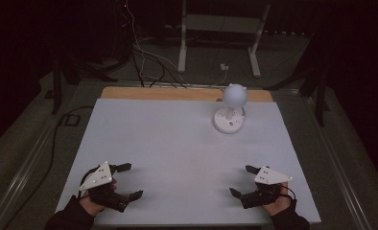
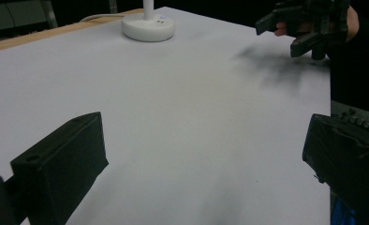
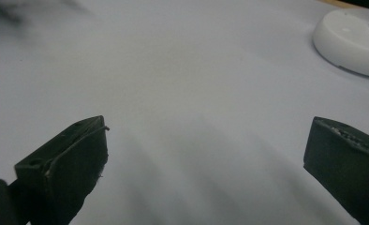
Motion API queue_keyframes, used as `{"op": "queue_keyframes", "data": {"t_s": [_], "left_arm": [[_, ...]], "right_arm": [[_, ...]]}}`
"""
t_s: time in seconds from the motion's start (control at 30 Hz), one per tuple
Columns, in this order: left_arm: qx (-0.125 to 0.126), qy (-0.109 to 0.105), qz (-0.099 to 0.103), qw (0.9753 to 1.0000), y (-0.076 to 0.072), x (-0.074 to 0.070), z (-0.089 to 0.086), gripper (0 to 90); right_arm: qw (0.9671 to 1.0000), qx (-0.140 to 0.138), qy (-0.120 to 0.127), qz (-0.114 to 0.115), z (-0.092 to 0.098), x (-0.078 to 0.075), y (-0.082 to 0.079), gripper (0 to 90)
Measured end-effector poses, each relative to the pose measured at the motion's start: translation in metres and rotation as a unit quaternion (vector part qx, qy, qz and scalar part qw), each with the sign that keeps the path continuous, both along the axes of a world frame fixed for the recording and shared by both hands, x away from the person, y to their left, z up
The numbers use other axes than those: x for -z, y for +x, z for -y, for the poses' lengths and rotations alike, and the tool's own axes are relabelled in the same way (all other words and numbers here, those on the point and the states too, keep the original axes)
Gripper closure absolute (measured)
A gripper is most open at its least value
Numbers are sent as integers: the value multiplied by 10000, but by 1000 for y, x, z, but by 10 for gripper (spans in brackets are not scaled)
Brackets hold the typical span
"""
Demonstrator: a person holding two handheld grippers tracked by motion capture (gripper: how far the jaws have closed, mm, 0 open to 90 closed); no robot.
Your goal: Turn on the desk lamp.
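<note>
both grippers' fingers (image 2: 61, 159) spread; lamp (image 1: 231, 108) far.

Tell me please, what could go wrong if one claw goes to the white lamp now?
1. The lamp has a big round head on a thin stem, so a sideways push may tip it.
2. It stands near the table's far edge, with a cable behind it; pulling may drag it.
3. The right claw is nearer; the left claw would reach across.
</note>
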State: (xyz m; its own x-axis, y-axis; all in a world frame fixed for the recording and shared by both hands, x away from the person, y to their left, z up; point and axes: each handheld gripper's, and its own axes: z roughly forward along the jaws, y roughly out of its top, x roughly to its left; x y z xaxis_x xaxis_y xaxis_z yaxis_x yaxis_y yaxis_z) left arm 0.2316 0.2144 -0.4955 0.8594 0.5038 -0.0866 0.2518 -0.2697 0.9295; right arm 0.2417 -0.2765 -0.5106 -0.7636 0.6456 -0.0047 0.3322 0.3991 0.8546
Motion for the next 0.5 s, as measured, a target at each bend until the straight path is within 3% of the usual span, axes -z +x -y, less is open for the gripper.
{"op": "queue_keyframes", "data": {"t_s": [0.5], "left_arm": [[84, -8, 6, 10000, -1, -1, 2, 3]], "right_arm": [[9997, -138, -194, -40, -9, 0, -4, 0]]}}
